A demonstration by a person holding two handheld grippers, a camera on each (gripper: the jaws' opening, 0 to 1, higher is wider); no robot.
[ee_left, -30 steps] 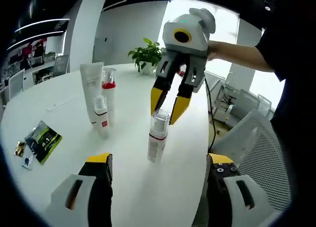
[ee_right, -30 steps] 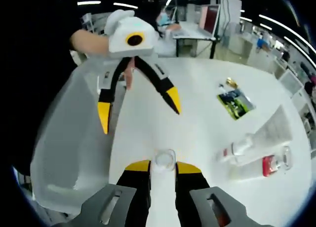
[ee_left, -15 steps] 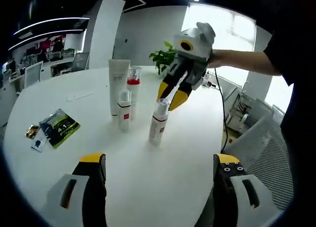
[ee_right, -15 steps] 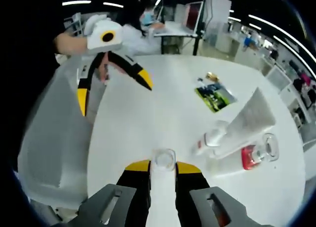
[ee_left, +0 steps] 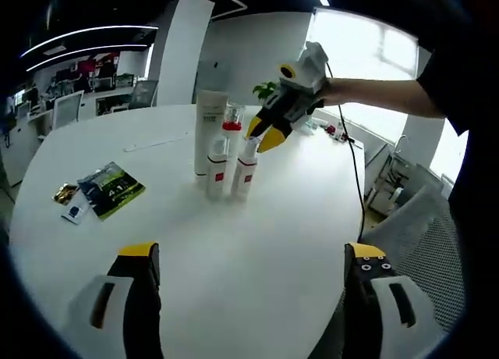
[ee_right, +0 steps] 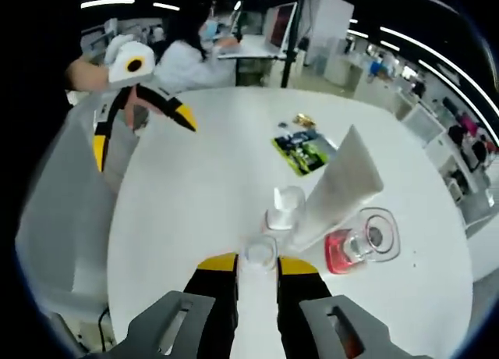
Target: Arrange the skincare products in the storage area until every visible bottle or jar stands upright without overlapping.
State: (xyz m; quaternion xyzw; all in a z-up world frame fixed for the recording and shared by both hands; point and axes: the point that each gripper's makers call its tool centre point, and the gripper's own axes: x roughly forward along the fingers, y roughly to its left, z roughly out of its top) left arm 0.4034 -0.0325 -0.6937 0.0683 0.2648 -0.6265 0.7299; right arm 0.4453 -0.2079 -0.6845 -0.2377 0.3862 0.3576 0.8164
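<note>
Between right gripper (ee_right: 257, 267) fingers, clear-capped bottle (ee_right: 258, 254) being clamped upright beside other bottles (ee_right: 284, 209); left gripper (ee_left: 249, 257) gaping wide.

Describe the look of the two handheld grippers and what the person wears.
Both grippers match: the right gripper and left gripper have white-grey rounded housings, black jaws and yellow tips. A black cable trails from the right one. The person's sleeve is dark and short.

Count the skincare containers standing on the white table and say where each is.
4, clustered together: tall white tube at the back, red-collared clear-capped bottle beside it, small white bottle in front, and the white clear-capped bottle in the right hand-held gripper.
</note>
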